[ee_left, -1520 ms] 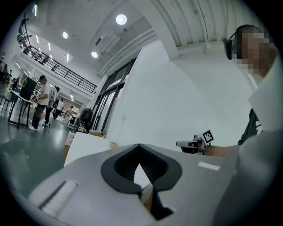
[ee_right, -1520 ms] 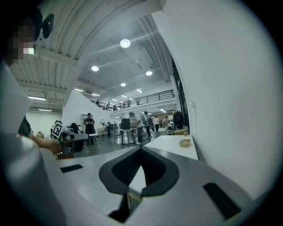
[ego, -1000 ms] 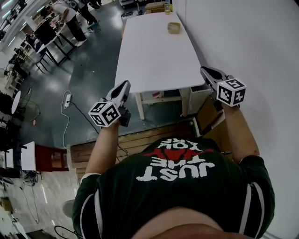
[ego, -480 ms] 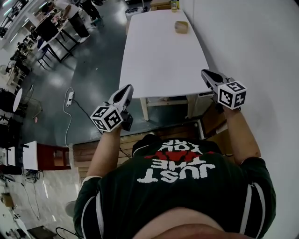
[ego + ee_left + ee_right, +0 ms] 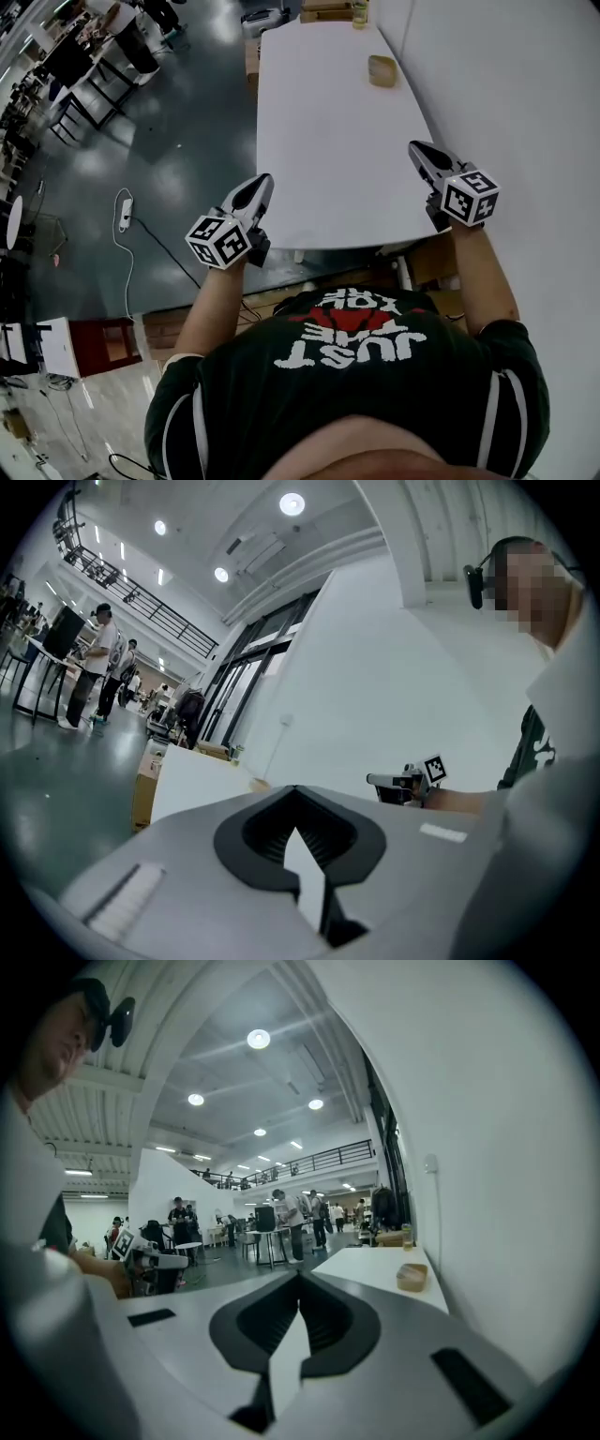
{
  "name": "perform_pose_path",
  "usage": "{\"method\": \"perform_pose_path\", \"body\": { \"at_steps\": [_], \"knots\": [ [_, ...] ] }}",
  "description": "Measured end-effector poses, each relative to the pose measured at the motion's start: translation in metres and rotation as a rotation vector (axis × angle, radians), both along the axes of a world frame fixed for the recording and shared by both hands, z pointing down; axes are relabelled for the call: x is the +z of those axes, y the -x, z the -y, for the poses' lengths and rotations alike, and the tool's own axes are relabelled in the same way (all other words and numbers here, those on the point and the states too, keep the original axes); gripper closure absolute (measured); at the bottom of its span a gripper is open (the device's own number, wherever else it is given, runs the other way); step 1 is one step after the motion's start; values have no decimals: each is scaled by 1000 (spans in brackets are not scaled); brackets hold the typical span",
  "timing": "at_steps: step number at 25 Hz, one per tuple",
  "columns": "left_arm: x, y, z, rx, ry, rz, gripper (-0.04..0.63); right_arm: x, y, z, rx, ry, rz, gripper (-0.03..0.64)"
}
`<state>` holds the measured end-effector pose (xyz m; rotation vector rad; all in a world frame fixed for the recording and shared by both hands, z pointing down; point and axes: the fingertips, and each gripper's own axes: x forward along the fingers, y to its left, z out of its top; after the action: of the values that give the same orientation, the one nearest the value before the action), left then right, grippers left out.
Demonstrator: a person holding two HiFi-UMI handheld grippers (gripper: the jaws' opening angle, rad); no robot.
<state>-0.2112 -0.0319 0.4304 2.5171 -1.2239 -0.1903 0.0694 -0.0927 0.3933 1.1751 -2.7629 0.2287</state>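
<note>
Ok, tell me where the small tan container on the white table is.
Head view: the small tan container sits on the far right part of the long white table, beside the white wall, well ahead of the right gripper.

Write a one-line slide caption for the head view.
Left gripper and right gripper, both shut, held at the near end of a white table bearing a tan container.

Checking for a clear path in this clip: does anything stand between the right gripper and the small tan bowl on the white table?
Nothing visible does. The right gripper, jaws together and empty, hangs over the near end of the white table; only bare tabletop lies between it and the tan bowl farther along.
</note>
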Motion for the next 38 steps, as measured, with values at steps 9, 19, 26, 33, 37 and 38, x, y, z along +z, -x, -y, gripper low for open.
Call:
{"method": "perform_pose_path", "body": {
  "at_steps": [9,19,26,33,37,38],
  "knots": [
    [-30,34,95,111,10,13,600,-33,33,71,98,29,-54,611],
    [-57,-1,158,123,11,12,600,-55,-4,134,113,33,-60,609],
    [-65,-58,203,54,0,65,600,-48,-50,202,36,29,-59,609],
    [-26,-80,273,30,8,101,600,8,-48,295,-9,21,-112,609],
    [-3,-82,321,46,24,103,600,39,-39,338,-1,30,-167,608],
    [2,-83,332,51,31,104,600,44,-37,347,4,30,-180,607]
  ]
}}
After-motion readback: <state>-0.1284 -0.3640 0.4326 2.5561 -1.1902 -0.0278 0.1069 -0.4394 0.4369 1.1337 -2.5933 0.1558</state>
